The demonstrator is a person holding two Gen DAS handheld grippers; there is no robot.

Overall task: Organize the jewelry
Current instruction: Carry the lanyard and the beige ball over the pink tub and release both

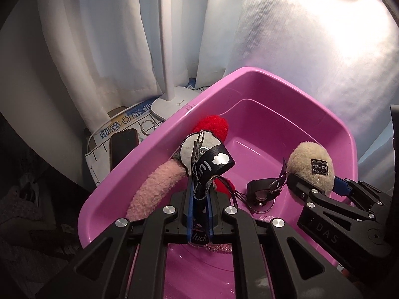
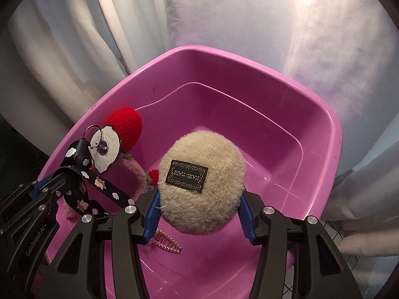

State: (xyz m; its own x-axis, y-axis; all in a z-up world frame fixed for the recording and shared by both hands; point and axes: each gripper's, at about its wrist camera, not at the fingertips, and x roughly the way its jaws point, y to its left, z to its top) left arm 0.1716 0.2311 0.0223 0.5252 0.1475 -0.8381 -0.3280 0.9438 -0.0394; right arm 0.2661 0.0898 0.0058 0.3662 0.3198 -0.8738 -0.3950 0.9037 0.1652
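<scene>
A pink plastic tub (image 1: pixel 286 104) (image 2: pixel 249 74) fills both views. My left gripper (image 1: pixel 199 194) (image 2: pixel 52 177) is shut on a black strap (image 1: pixel 212 164) (image 2: pixel 99 184) printed with clouds, held over the tub; a key ring and a white felt charm (image 2: pixel 106 149) hang from it. My right gripper (image 2: pixel 199 214) (image 1: pixel 316 186) is shut on a beige fluffy pompom (image 2: pixel 202 184) (image 1: pixel 311 164) with a dark label, above the tub. A red fuzzy ball (image 1: pixel 214 124) (image 2: pixel 127 127), a pink fuzzy band (image 1: pixel 154 186) and a beaded hair clip (image 2: pixel 167 241) lie in the tub.
A white lamp base (image 1: pixel 172 102) and its post stand behind the tub's left rim. A dark phone (image 1: pixel 123 147) lies on a printed bag beside a metal ring (image 1: pixel 147 125). White curtains (image 2: pixel 274 12) hang behind. A wire mesh (image 2: pixel 334 234) is at the right.
</scene>
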